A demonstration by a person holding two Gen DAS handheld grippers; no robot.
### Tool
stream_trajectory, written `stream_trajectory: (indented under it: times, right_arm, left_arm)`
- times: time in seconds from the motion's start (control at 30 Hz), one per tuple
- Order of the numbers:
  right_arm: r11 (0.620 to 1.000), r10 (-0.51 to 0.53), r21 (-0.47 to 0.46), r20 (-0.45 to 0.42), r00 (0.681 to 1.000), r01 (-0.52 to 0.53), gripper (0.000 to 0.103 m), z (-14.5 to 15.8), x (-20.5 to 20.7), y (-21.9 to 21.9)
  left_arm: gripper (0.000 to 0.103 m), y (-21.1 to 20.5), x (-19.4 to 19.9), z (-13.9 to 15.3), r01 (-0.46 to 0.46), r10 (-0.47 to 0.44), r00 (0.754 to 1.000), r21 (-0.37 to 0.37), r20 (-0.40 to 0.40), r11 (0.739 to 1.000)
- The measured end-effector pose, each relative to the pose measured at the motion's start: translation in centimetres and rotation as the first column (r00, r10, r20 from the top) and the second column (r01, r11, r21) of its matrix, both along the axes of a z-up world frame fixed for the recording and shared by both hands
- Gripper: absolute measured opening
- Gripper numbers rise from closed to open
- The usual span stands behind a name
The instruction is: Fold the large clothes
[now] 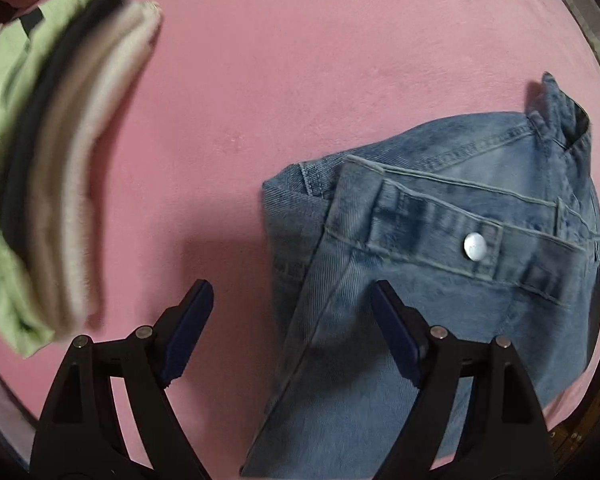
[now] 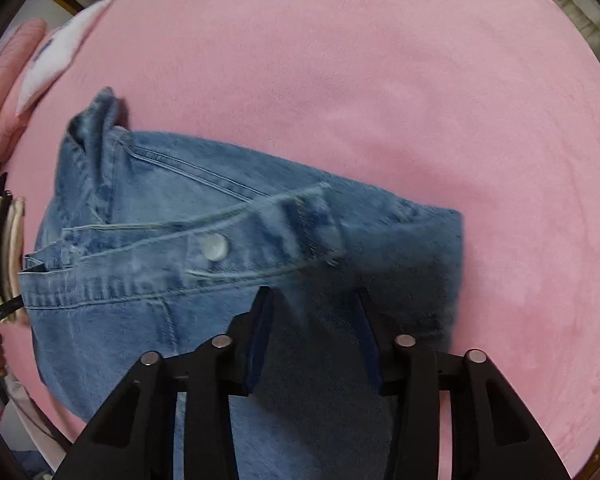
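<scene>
Light blue jeans lie folded on a pink bed cover, waistband and metal button facing up. My left gripper points down at the jeans' left edge and is open wide. One finger is over the bare cover, the other over the denim. In the right wrist view the same jeans and button show. My right gripper hovers over the shadowed denim near the jeans' right end. Its jaws stand a narrow gap apart, and flat cloth shows between them with no fold pinched.
A stack of folded clothes, green, dark and beige, lies left of the jeans and shows again as the stack at the frame's left edge. A white pillow and a pink roll sit at the far left. Pink cover extends beyond the jeans.
</scene>
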State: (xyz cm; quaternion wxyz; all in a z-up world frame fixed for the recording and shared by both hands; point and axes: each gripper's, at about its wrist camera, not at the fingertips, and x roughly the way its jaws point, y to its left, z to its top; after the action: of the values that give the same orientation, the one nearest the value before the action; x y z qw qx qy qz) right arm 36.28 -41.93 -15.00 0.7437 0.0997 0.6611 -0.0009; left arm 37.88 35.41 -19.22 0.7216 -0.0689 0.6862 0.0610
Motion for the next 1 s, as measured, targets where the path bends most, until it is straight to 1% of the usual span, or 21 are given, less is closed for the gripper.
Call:
stream_trajectory:
  times: [0.03, 0.07, 0.1, 0.13, 0.17, 0.2, 0.27, 0.37, 0.5, 0.57, 0.6, 0.67, 0.7, 0.77, 0.8, 0.83, 0.87, 0.9, 0.93, 0.97, 1.0]
  right_arm:
    - [1.0, 0.013, 0.004, 0.014, 1.0, -0.013, 0.026, 0.0, -0.1, 0.3]
    - [1.0, 0.024, -0.01, 0.019, 1.0, -0.024, 0.023, 0.1, -0.2, 0.5]
    - [0.999, 0.044, -0.028, 0.021, 0.999, -0.043, 0.01, 0.0, -0.4, 0.8]
    - [0.997, 0.061, -0.055, 0.02, 0.998, -0.06, 0.002, 0.1, -0.7, 0.9]
    - [0.997, 0.06, -0.058, 0.031, 0.998, -0.058, 0.002, 0.4, -1.0, 0.8]
    - [0.998, 0.041, -0.044, 0.044, 0.998, -0.039, 0.002, 0.8, -1.3, 0.6]
    - [0.996, -0.084, 0.039, 0.094, 0.992, 0.081, 0.002, 2.5, -2.6, -0.5]
    - [0.963, -0.245, 0.164, 0.187, 0.951, 0.215, 0.001, 5.1, -5.2, -1.7]
    - [0.932, -0.36, 0.15, 0.317, 0.877, 0.329, 0.0, 8.0, -7.9, -2.8]
    - [0.91, -0.409, 0.121, 0.429, 0.805, 0.398, 0.0, 10.1, -8.8, -5.0]
    - [0.901, -0.424, 0.125, 0.459, 0.781, 0.415, 0.0, 10.8, -8.8, -6.1]
    - [0.881, -0.459, 0.13, 0.473, 0.752, 0.455, 0.0, 11.6, -8.0, -8.5]
    - [0.872, -0.469, 0.12, 0.481, 0.741, 0.474, 0.0, 11.9, -7.7, -9.6]
    - [0.879, -0.463, 0.118, 0.45, 0.764, 0.463, 0.0, 11.4, -7.0, -10.6]
    - [0.887, -0.449, 0.112, 0.427, 0.785, 0.447, 0.0, 10.9, -6.9, -10.7]
    - [0.908, -0.416, 0.113, 0.383, 0.825, 0.405, 0.0, 10.0, -6.5, -10.4]
    - [0.93, -0.368, 0.121, 0.327, 0.87, 0.348, 0.0, 8.8, -6.2, -9.7]
    - [0.944, -0.33, 0.133, 0.285, 0.9, 0.303, 0.0, 8.1, -5.9, -9.4]
    - [0.956, -0.285, 0.149, 0.246, 0.926, 0.254, 0.0, 6.6, -5.9, -8.5]
    - [0.965, -0.24, 0.155, 0.213, 0.947, 0.21, 0.001, 5.1, -5.9, -7.6]
    - [0.972, -0.208, 0.151, 0.195, 0.958, 0.18, 0.004, 4.0, -5.8, -6.8]
  left_arm:
    - [0.07, 0.1, -0.2, -0.5, -0.002, 0.003, 1.0, -0.017, 0.004, 1.0]
    - [0.051, -0.1, -0.4, -0.7, -0.003, 0.003, 1.0, -0.044, 0.015, 0.999]
    - [0.029, -0.3, -0.6, -0.5, -0.002, 0.004, 1.0, -0.068, 0.031, 0.998]
    - [0.024, -0.9, -0.9, 0.0, 0.003, -0.002, 0.999, -0.022, 0.047, 1.0]
    - [0.013, -1.3, -1.2, 0.4, 0.013, -0.014, 0.998, 0.014, 0.06, 1.0]
    - [0.01, -1.8, -1.8, 1.2, 0.024, -0.027, 0.995, 0.03, 0.092, 0.999]
    - [0.009, -1.5, -3.2, 2.8, -0.021, 0.022, 0.986, -0.007, 0.164, 1.0]
    - [0.008, -0.2, -5.1, 5.0, -0.114, 0.135, 0.963, -0.102, 0.233, 0.988]
    - [0.007, -0.2, -6.8, 8.9, -0.119, 0.148, 0.931, -0.105, 0.335, 0.987]
    - [0.007, -0.5, -6.3, 10.5, -0.129, 0.167, 0.916, -0.128, 0.364, 0.983]
    - [0.007, -0.4, -5.9, 10.8, -0.147, 0.189, 0.911, -0.14, 0.367, 0.979]
    - [0.008, 0.1, -4.7, 10.1, -0.174, 0.205, 0.92, -0.12, 0.335, 0.977]
    - [0.009, 0.2, -3.7, 8.7, -0.184, 0.201, 0.936, -0.082, 0.289, 0.979]
    - [0.012, 0.0, -1.8, 5.6, -0.227, 0.224, 0.959, 0.0, 0.176, 0.974]
    - [0.013, 0.4, -1.8, 4.8, -0.262, 0.253, 0.956, 0.04, 0.151, 0.964]
    - [0.013, 0.8, -1.9, 4.5, -0.297, 0.284, 0.946, 0.069, 0.157, 0.952]
    - [0.021, 1.5, -2.3, 4.6, -0.328, 0.311, 0.933, 0.072, 0.182, 0.942]
    - [0.039, 1.7, -2.6, 5.0, -0.341, 0.322, 0.924, 0.062, 0.204, 0.938]
    - [0.049, 1.8, -3.5, 5.8, -0.347, 0.329, 0.912, 0.031, 0.246, 0.938]
    - [0.066, 1.6, -4.0, 6.5, -0.331, 0.317, 0.905, 0.001, 0.285, 0.944]
    - [0.07, 1.4, -4.5, 7.0, -0.31, 0.3, 0.903, -0.016, 0.309, 0.951]
